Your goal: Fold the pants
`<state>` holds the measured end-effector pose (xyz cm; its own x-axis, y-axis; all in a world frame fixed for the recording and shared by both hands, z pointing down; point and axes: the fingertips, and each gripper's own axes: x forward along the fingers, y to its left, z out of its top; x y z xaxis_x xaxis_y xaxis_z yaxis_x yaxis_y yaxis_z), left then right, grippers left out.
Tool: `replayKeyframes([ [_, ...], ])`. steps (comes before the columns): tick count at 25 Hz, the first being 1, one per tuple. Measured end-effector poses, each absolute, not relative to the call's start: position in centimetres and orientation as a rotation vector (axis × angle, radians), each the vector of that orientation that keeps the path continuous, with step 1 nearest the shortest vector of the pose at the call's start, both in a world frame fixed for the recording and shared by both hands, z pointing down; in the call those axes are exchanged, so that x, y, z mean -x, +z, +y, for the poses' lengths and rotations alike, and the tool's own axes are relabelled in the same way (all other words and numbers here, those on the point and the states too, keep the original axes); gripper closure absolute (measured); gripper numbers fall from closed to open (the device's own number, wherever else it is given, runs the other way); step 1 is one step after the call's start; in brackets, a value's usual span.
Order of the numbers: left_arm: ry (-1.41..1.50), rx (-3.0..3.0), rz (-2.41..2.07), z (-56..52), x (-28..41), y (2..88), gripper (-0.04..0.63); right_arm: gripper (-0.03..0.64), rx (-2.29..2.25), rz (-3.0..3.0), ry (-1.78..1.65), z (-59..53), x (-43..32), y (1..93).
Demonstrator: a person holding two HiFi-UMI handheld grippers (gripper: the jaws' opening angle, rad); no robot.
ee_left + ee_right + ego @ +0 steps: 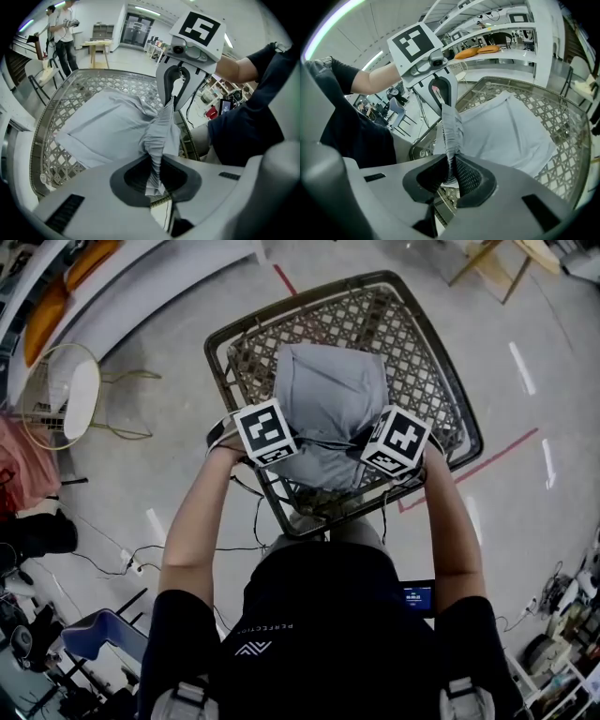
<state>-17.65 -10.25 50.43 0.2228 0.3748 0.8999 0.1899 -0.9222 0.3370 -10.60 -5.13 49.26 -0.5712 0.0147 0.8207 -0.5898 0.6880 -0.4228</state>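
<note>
Evidently to hold the edge taut for a fold, the left gripper and right gripper each clamp bunched cloth at six o'clock of the grey pants, which lie on the lattice table.

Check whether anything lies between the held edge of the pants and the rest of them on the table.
Nothing visible does. The left claw and right claw each pinch the near edge of the pants; the rest lies bare on the lattice table.
</note>
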Motion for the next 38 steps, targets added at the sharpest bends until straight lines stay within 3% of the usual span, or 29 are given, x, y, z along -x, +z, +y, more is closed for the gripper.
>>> replayKeyframes([
  [26, 1.790, -2.382, 0.087, -23.3, 10.9, 55.9, 0.546, 0.552, -0.565, -1.960, 0.791, -18.5, 3.5, 54.1],
  [34, 1.713, -2.460, -0.064, -25.1, 10.2, 56.4, 0.516, 0.549, -0.680, -1.972, 0.748, -19.9, 2.5, 55.0],
  [38, 1.682, -2.486, -0.133, -26.0, 9.9, 56.0, 0.503, 0.485, -0.800, -1.949, 0.721, -21.0, 1.1, 55.0],
])
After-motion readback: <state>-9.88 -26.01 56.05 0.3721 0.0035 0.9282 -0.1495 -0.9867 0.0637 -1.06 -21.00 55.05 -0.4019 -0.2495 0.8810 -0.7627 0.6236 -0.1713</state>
